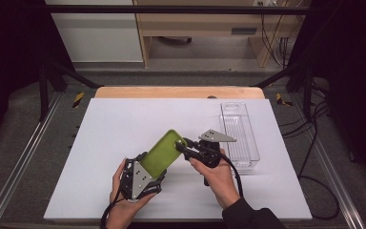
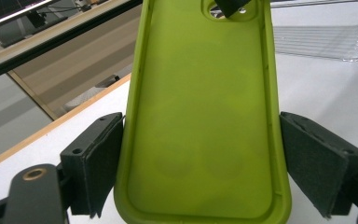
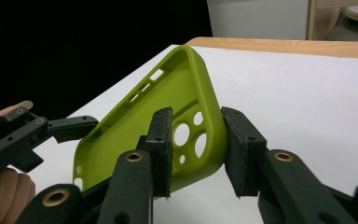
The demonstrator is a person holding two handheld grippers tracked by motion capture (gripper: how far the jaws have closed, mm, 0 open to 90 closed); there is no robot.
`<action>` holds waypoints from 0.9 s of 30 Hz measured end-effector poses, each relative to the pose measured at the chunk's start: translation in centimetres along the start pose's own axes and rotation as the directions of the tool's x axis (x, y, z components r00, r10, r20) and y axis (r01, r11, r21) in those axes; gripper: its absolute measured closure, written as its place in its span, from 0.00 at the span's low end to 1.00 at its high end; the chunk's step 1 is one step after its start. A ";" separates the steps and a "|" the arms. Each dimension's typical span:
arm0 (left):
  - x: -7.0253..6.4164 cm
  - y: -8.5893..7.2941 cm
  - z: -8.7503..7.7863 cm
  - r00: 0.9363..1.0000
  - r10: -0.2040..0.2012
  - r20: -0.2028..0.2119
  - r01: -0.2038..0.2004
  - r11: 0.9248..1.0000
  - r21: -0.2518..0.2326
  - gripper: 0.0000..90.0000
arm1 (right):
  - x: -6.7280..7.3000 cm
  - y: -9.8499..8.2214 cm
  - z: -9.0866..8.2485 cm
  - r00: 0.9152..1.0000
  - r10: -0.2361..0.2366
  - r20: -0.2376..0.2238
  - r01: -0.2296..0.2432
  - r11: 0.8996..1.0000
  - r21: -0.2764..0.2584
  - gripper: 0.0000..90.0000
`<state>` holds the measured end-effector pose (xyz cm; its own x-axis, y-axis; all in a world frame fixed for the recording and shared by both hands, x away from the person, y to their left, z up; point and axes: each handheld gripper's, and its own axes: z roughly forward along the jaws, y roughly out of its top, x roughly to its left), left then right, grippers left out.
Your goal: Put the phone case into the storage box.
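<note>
A lime green phone case point(image 1: 162, 152) hangs tilted above the white table top, its camera-hole end up and to the right. My left gripper point(image 1: 151, 167) is shut across the width of its lower end. In the left gripper view both pads point(image 2: 98, 163) press the case's point(image 2: 205, 116) long sides. My right gripper point(image 1: 181, 146) reaches the upper corner from the right. In the right gripper view its jaws point(image 3: 198, 144) straddle the corner wall of the case point(image 3: 121, 126). One pad point(image 3: 163, 149) sits inside by the camera holes with a small gap to the wall. The other lies at the outer wall.
A clear plastic box point(image 1: 239, 136) lies to the right of the grippers, near the right edge of the white sheet point(image 1: 124, 119). A wooden table edge point(image 1: 171, 92) runs along the back. Black frame bars and cables stand at both sides.
</note>
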<state>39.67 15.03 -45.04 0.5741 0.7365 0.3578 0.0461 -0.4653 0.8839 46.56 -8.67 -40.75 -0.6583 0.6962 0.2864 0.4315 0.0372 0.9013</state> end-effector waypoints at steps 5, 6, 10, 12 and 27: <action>-0.2 -0.1 0.2 1.000 -0.015 0.001 0.015 1.000 0.007 0.17 | -0.2 0.0 -0.1 1.000 0.021 0.002 -0.021 1.000 -0.006 0.78; -0.2 -0.1 0.3 1.000 -0.018 0.002 0.018 1.000 0.010 0.17 | -0.2 0.0 -0.1 1.000 0.022 0.003 -0.022 1.000 -0.007 0.79; -0.3 -0.2 0.6 1.000 -0.030 0.002 0.030 0.999 0.021 0.17 | -0.2 0.0 -0.1 0.999 0.031 0.010 -0.031 0.999 -0.013 0.82; -0.2 -0.4 0.7 0.999 -0.039 0.003 0.038 0.999 0.026 0.17 | -0.1 0.0 0.0 0.999 0.041 0.012 -0.041 0.999 -0.016 0.83; 0.3 -0.8 1.2 0.995 -0.099 -0.002 0.099 0.995 0.030 0.17 | 1.4 0.7 0.3 0.999 -0.026 0.026 0.028 0.998 -0.062 0.85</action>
<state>40.82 15.03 -45.98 0.5648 0.7800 0.2695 0.1272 -0.4050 0.9054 46.14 -7.42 -39.84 -0.6530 0.7135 0.2540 0.3743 0.0124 0.9272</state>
